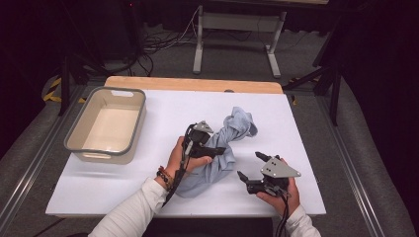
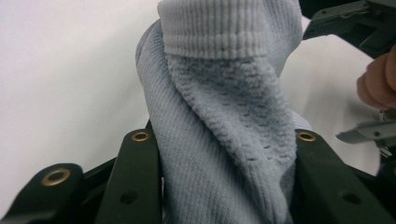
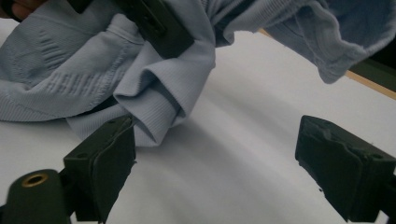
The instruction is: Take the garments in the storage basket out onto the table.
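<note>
While the right gripper [image 1: 248, 167] rests near the table's [image 1: 148, 192] front edge with jaws spread wide and empty, the left gripper [image 1: 213, 150] clamps a bunched light-blue knit garment [image 1: 232, 133] at mid-table. Farther off, a grey-rimmed tub [image 1: 106, 123] sits near the far left corner.

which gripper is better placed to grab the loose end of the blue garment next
Right. The right gripper is open and free beside the light blue garment, a fold just off one jaw. The left gripper is already shut on the garment's middle.
</note>
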Motion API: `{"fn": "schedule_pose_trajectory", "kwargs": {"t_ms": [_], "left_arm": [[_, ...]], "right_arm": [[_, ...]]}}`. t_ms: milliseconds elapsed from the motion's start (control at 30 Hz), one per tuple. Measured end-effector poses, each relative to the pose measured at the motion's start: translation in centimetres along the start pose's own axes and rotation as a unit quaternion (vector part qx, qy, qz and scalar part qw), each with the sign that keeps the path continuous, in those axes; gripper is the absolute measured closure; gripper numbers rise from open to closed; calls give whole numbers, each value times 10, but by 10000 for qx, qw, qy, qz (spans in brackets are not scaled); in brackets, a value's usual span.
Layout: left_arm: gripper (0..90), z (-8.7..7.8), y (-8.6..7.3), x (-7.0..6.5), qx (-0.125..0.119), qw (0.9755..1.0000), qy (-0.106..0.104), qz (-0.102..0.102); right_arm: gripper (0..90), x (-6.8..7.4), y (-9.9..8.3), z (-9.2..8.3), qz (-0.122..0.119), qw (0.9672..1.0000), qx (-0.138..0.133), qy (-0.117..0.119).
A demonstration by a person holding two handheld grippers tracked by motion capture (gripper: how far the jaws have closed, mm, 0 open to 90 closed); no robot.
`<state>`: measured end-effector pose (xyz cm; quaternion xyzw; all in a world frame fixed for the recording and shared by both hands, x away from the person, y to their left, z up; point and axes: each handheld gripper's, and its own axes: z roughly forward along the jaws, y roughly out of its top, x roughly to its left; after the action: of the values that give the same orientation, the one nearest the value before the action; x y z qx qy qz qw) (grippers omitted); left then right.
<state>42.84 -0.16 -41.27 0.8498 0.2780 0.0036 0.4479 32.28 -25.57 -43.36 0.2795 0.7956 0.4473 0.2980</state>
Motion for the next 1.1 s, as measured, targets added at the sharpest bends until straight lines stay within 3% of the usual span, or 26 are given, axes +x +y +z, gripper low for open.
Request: {"fn": "schedule_pose_trajectory", "kwargs": {"t_ms": [133,300,567,767,833,900,933,967,1000,1100], "left_arm": [[615,6,-1,6,31,9998,49,-165],[581,9,-1,10,36,9998,84,-175],[383,3,2,16,-66,9996,253,-105],[273,-28,1,22,-386,9984,291,308],[238,-33,0,22,-393,9980,308,382],[244,-42,-5,21,-344,9964,454,635],[251,-46,-13,20,-253,9957,421,790],[257,-46,-13,20,-253,9957,421,790],[267,-49,-23,18,-154,9942,419,974],[335,-50,-32,16,-98,9929,374,1128]], "right_arm": [[130,1,0,3,-6,10000,60,39],[130,4,0,6,-35,9999,119,79],[163,2,0,8,83,9998,140,102],[243,0,1,14,223,9991,293,229],[256,-1,2,16,293,9984,373,314],[275,-3,2,21,384,9974,501,350],[294,-5,2,23,383,9961,550,567],[294,-5,2,23,383,9961,550,567],[338,-5,3,27,430,9954,675,523],[457,-6,2,34,429,9944,831,488]]}}
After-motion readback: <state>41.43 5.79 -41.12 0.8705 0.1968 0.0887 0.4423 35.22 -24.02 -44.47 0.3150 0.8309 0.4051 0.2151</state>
